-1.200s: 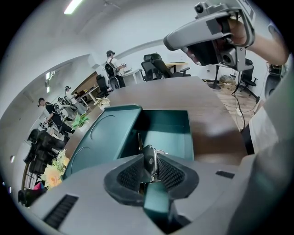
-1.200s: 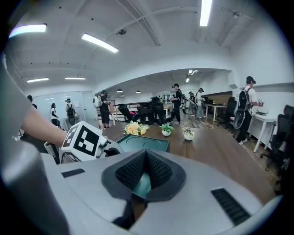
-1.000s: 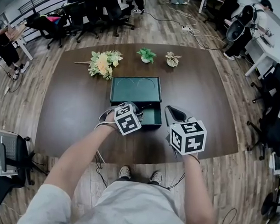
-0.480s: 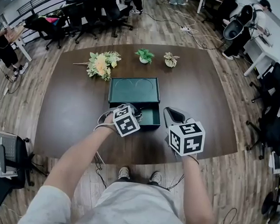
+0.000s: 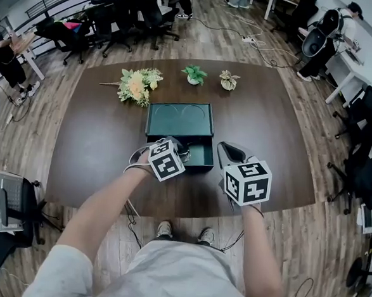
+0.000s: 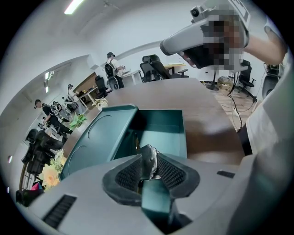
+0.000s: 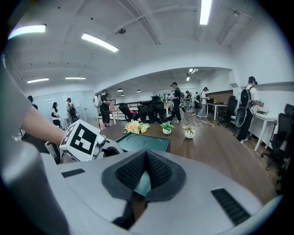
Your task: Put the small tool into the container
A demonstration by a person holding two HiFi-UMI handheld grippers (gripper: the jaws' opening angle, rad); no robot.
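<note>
- The left gripper (image 5: 182, 151) hangs over the near, open compartment of the container (image 6: 161, 114), probably so that the small tool (image 6: 148, 159) can go straight down into it.
- Its pads sit narrow, one on each side of the small tool. The tool stands upright at their tips, above the compartment and not yet inside.
- The right gripper (image 7: 146, 157) sits just to the right of the container with its jaws together on nothing, likely held out of the way of the drop.
- The container's lid (image 6: 98, 137) lies folded back on the far side. What shows of the compartment's floor looks bare.
</note>
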